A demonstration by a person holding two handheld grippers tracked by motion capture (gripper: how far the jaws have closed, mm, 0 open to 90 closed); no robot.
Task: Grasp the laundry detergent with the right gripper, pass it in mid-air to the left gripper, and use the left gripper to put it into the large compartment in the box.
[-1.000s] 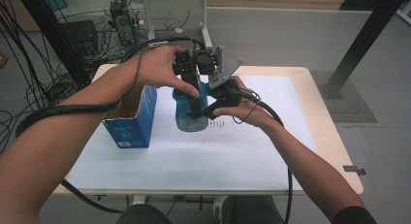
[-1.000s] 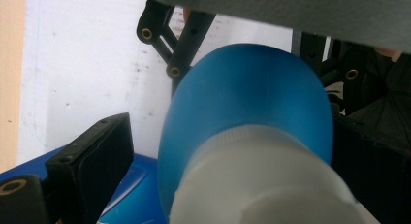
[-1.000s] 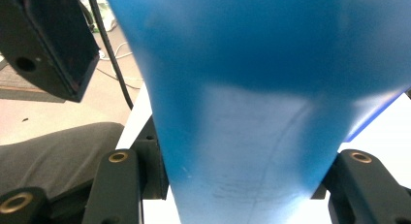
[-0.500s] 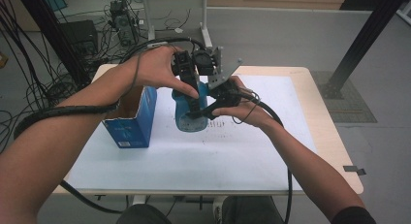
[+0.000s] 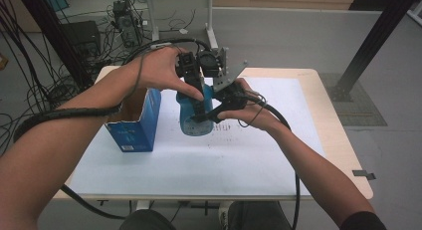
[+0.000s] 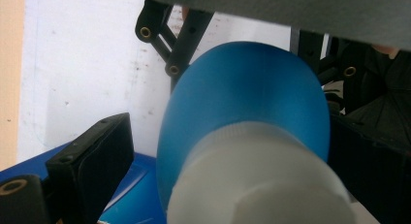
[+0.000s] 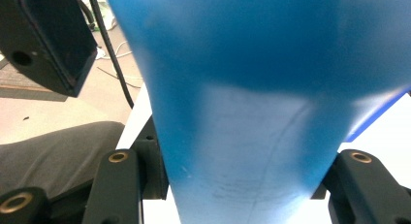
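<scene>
Two hand-held grippers meet at a blue plastic bottle with a white cap (image 5: pixel 191 118) near the middle of a white-topped table (image 5: pixel 209 163): the right gripper (image 5: pixel 206 115) has its jaws closed against the bottle's lower body, while the left gripper (image 5: pixel 199 98) reaches over the cap end, its jaws set apart on either side. Just left stands an open blue cardboard box (image 5: pixel 135 121), leaving bare tabletop toward the near and right edges.
</scene>
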